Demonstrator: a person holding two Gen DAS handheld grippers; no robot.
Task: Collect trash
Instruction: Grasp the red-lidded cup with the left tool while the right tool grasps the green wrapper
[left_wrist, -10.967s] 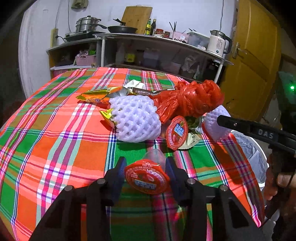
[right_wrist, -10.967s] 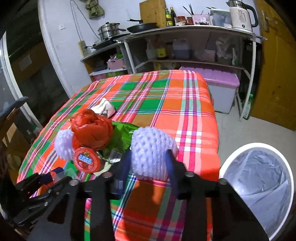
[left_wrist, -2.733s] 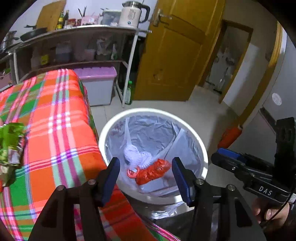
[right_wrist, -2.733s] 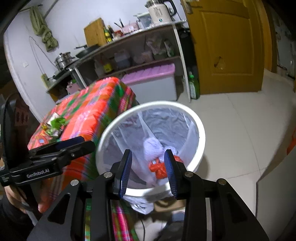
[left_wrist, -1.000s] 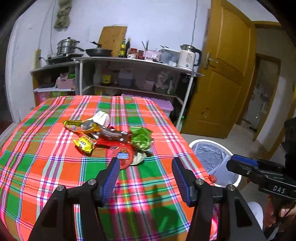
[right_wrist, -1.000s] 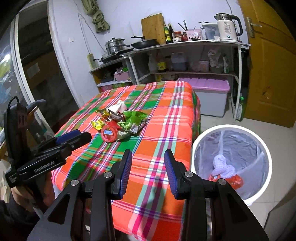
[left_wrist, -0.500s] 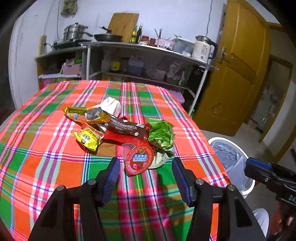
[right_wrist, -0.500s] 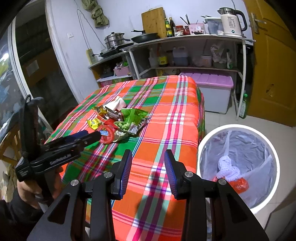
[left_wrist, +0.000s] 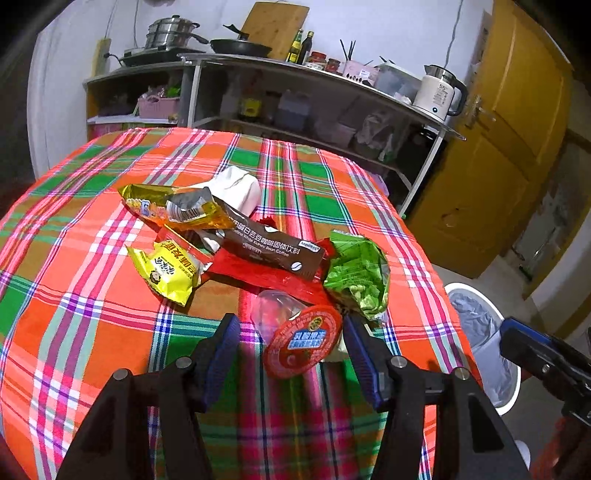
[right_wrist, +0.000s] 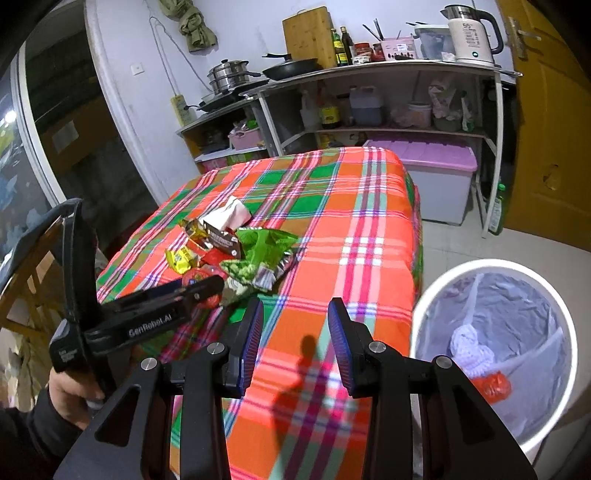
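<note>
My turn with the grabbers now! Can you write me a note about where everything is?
Left gripper: open, around the red-lidded cup, not closed on it.
Right gripper: open, empty, over the table.
Done: white foam net and red bag are in the bin.
Left: cup, green wrapper, brown packet, yellow wrappers, tissue.
</note>
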